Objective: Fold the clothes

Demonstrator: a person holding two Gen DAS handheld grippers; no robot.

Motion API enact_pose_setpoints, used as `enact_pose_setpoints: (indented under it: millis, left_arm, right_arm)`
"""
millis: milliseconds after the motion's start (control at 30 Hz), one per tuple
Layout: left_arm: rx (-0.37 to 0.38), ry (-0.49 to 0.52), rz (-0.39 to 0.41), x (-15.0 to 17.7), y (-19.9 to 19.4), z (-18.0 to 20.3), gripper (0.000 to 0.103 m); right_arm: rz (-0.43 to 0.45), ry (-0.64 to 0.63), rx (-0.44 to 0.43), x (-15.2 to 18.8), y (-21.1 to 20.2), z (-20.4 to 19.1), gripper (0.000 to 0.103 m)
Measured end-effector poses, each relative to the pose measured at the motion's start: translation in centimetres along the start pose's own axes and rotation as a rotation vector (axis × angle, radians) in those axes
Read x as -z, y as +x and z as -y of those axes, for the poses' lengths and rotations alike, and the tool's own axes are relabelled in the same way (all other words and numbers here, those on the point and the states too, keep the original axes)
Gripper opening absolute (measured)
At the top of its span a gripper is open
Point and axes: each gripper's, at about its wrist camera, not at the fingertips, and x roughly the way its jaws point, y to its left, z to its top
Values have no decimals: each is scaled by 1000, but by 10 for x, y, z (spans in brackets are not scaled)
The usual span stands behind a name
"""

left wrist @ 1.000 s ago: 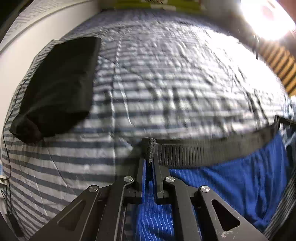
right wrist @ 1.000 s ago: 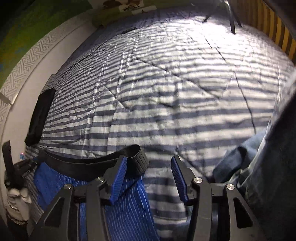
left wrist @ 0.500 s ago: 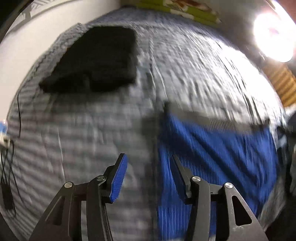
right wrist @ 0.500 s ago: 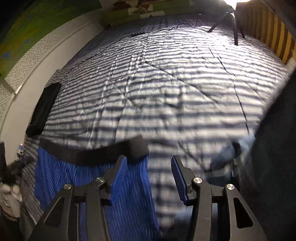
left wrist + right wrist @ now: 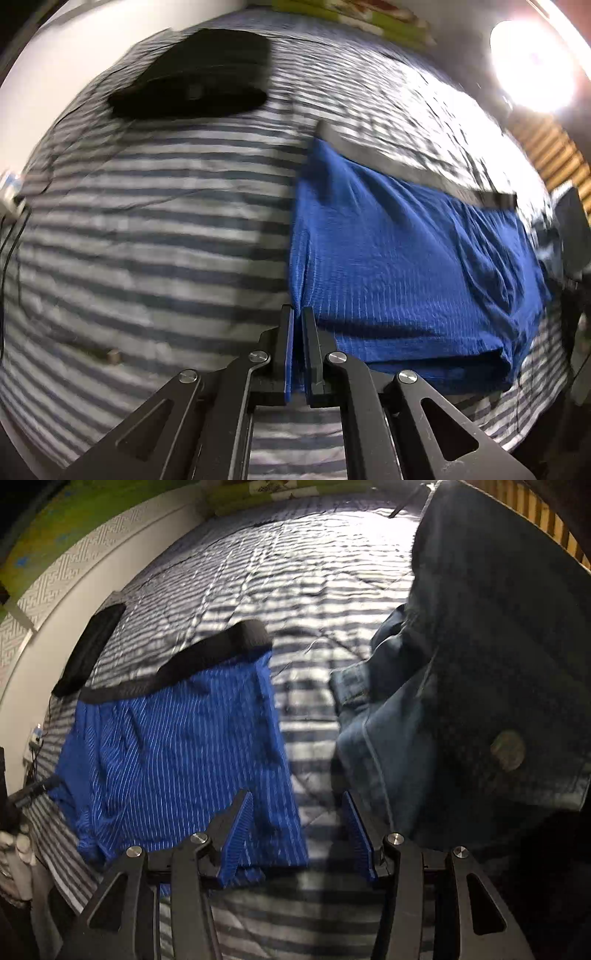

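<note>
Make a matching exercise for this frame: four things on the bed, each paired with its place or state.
Things:
1. blue striped shorts
2. black folded garment
3. denim garment
4. left hand-held gripper

Descriptions:
A. heaped at the right of the right wrist view
B. spread flat on the striped quilt, dark waistband away from the camera
C. jaws shut at the lower left corner of the shorts
D. by the bed's far left edge, near the wall

Pairs: 1-B, 2-D, 3-A, 4-C

Ribbed blue cloth shorts [image 5: 399, 258] with matt black elastic waistband [image 5: 207, 661], sheeny quilted striped bedspread [image 5: 147, 236], coarse denim [image 5: 480, 686]
</note>
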Motion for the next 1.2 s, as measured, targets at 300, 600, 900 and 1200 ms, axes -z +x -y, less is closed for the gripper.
enact_pose_setpoints:
  millis: [300,600,900,1200]
  left_arm:
    - [-46,-47,5,1,-6,-19,22]
    - [-28,138,51,-27,14,47,59]
    - [-286,134,42,-75,66,56,58]
    - [55,450,66,-3,13,191,59]
  right_arm:
    - [-61,-110,37,13,19,-23,47]
    - [-66,-53,8,16,8,-8,47]
    - [-142,-156,79,19,7,-14,18]
    - [-12,-77,-47,-2,-16,-4,36]
